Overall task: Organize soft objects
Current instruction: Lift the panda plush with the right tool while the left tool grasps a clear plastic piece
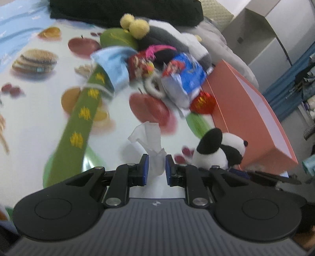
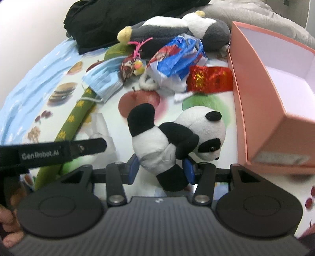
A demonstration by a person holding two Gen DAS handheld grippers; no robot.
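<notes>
My right gripper [image 2: 161,167] is shut on a small panda plush [image 2: 173,137], its blue pads pressing the white belly, head hanging to the right. That panda plush [image 1: 220,149] also shows at the right of the left wrist view. My left gripper [image 1: 157,166] is shut on a crumpled white tissue [image 1: 151,141], which sticks up between the pads. An open pink box [image 2: 259,94] with a white inside stands just right of the panda. The pink box [image 1: 248,110] is at the right in the left view too.
On the fruit-print cloth [image 2: 29,78] lie a green strap [image 2: 76,116], a blue face mask [image 2: 102,78], a blue-and-white plastic bag [image 2: 177,59], a red packet [image 2: 208,78] and a large grey-and-white plush [image 2: 177,29]. Black clothing [image 2: 110,17] is piled behind. A hand [image 2: 7,220] shows bottom left.
</notes>
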